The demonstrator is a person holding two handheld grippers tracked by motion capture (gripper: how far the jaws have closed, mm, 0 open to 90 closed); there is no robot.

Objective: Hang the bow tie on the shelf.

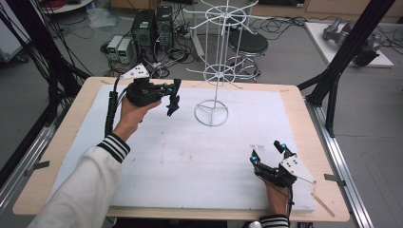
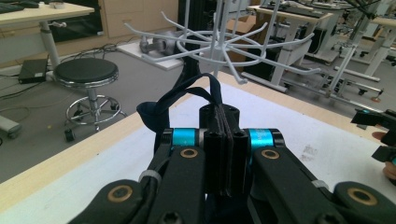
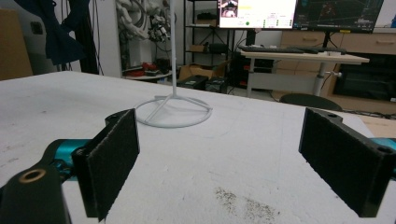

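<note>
Navy fabric strap pinched in the left gripper, held up near the white wire rack.

Soft and limp, the strap looks light: in the left gripper view its loop arches above the closed jaws and sags to one side, while in the high view its dark tail hangs freely below them, clear of the counter. It should fold and swing rather than hold a shape, so I judge the best hold is on the flat band close to the loop, leaving the loop open for one of the rack's hooks just ahead. The rack's ring base stands on the white foam sheet mid-counter. The right gripper rests low on the sheet near the counter's front right, well apart, its jaws spread wide and empty.
</note>
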